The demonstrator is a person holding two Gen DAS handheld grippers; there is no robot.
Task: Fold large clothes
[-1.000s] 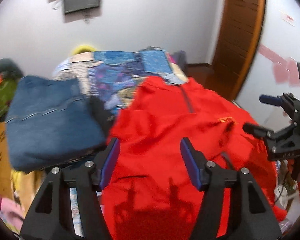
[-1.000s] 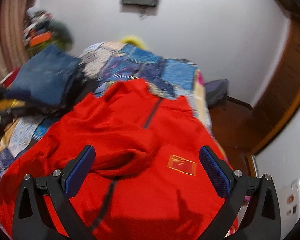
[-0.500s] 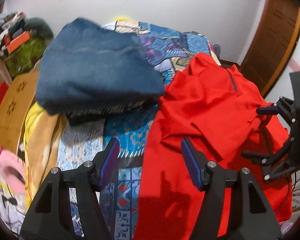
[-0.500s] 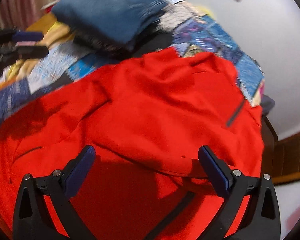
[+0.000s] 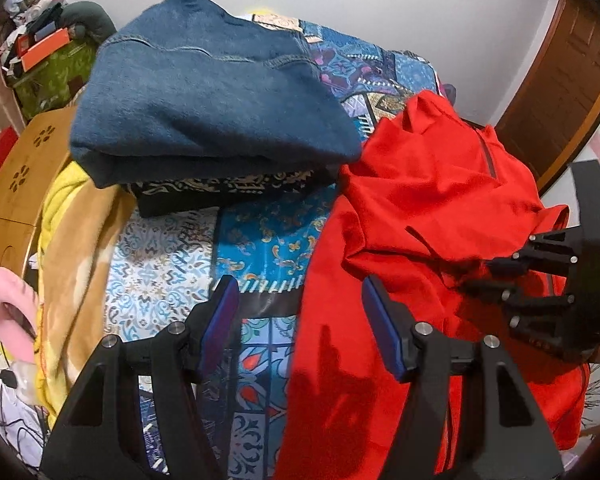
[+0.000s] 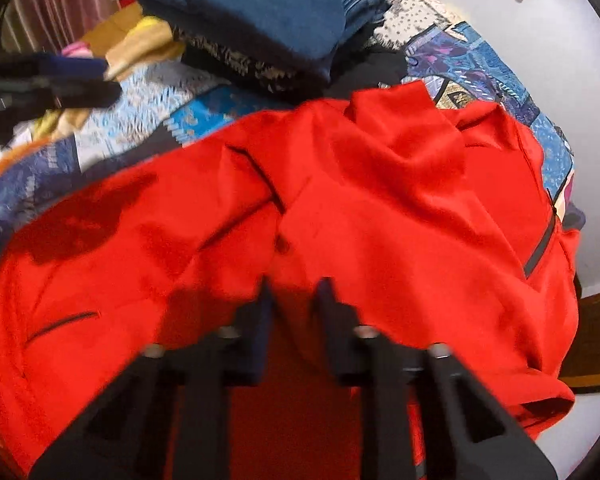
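Observation:
A large red jacket (image 5: 420, 208) lies crumpled on the right side of a patterned blue bedspread (image 5: 268, 236); it fills the right wrist view (image 6: 380, 200). My left gripper (image 5: 300, 320) is open and empty, hovering over the jacket's left edge and the bedspread. My right gripper (image 6: 292, 300) has its fingers close together, pinching a fold of the red jacket near its front edge. The right gripper also shows at the right of the left wrist view (image 5: 496, 276).
A folded blue denim garment (image 5: 204, 92) sits on a dark patterned cloth (image 5: 228, 192) at the back left of the bed. A tan and yellow blanket (image 5: 72, 240) lies left. A wooden door (image 5: 572, 64) stands at the right.
My right gripper's jaws have closed from wide open onto a fold of the red jacket. My left gripper swung left, off the jacket's middle to its left edge, and stayed open.

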